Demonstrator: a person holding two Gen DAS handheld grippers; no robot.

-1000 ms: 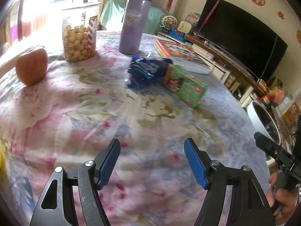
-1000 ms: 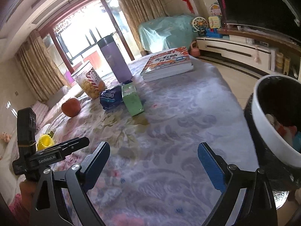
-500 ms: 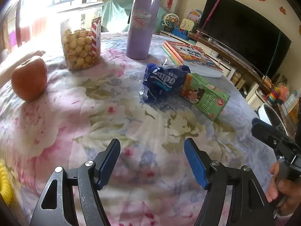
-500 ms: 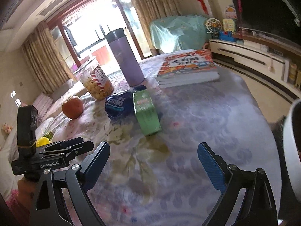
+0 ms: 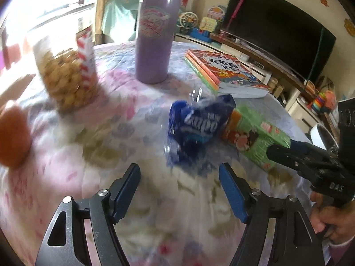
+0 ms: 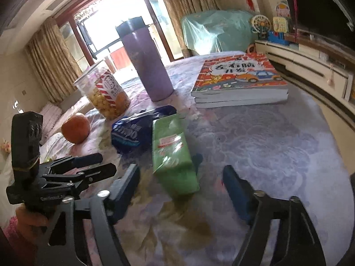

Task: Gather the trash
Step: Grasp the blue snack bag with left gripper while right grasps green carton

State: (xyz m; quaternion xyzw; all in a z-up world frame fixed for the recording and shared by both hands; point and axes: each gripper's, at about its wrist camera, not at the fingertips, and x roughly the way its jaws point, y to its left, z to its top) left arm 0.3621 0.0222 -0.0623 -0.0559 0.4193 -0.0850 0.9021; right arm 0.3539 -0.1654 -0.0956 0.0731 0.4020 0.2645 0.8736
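A crumpled blue wrapper (image 5: 199, 124) lies on the flowered tablecloth (image 5: 115, 133), touching a green carton (image 5: 255, 137) lying flat to its right. My left gripper (image 5: 179, 169) hovers just short of the wrapper, its jaws opening a little, nothing between the pads. In the right wrist view the green carton (image 6: 172, 153) points at me, with the blue wrapper (image 6: 133, 130) on its left. My right gripper (image 6: 182, 175) has its jaws closing; the carton's near end sits between the fingertips, which stand apart from it. The left gripper (image 6: 99, 164) shows at the left.
Behind the trash stand a purple flask (image 5: 155, 40), a clear snack jar (image 5: 68, 75) and an orange fruit (image 5: 13, 137). A stack of books (image 6: 239, 84) lies at the back right. A white bin (image 5: 321, 135) stands past the table's right edge.
Both grippers have moved forward across the table toward the wrapper and carton, which now look much nearer. The right jaws have narrowed. The bin has left the right wrist view.
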